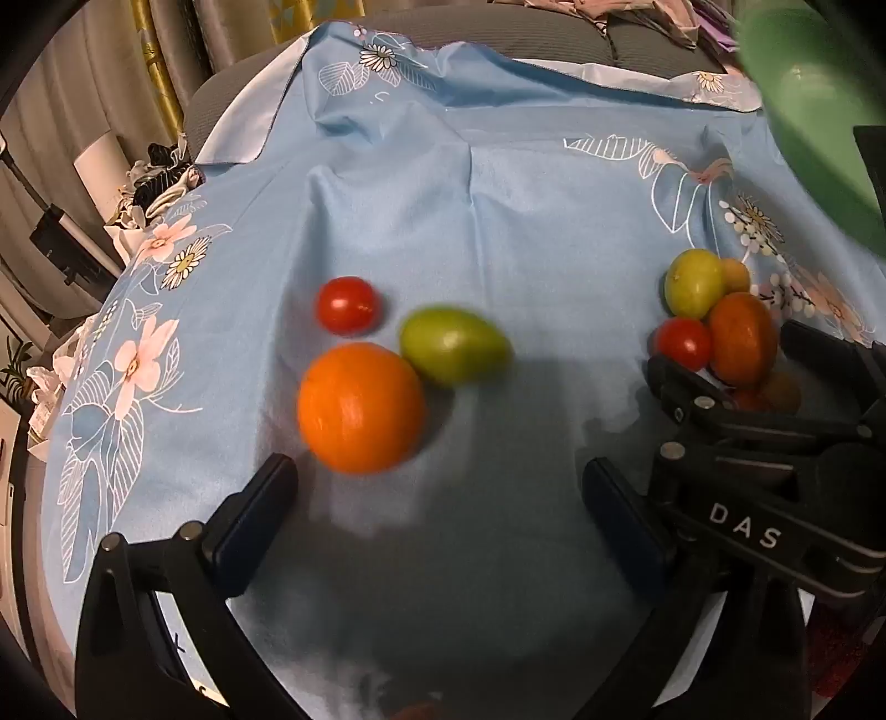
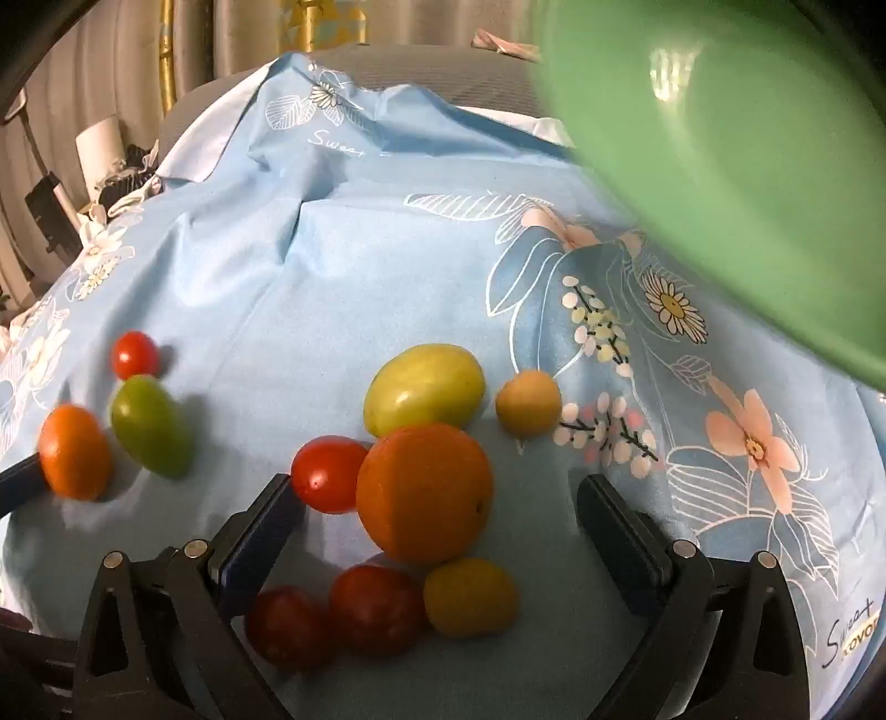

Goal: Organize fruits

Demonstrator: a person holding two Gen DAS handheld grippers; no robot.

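Observation:
Fruits lie in two groups on a blue flowered cloth (image 1: pixel 498 221). My left gripper (image 1: pixel 437 476) is open just short of an orange (image 1: pixel 360 407), a green fruit (image 1: pixel 454 344) and a red tomato (image 1: pixel 348 313). My right gripper (image 2: pixel 437 493) is open over the other group. A bigger orange (image 2: pixel 423 493) sits between its fingers, untouched, and a red tomato (image 2: pixel 326 473) lies by the left finger. Around them are a yellow-green fruit (image 2: pixel 423 396), a small yellow fruit (image 2: pixel 528 409), two red tomatoes (image 2: pixel 376 606) and a yellow one (image 2: pixel 469 595).
A green bowl (image 2: pixel 747 138) fills the upper right, blurred and close to the camera; what holds it is out of view. The cloth covers a grey cushioned seat (image 1: pixel 498 33). Curtains and clutter (image 1: pixel 160 177) stand off to the left.

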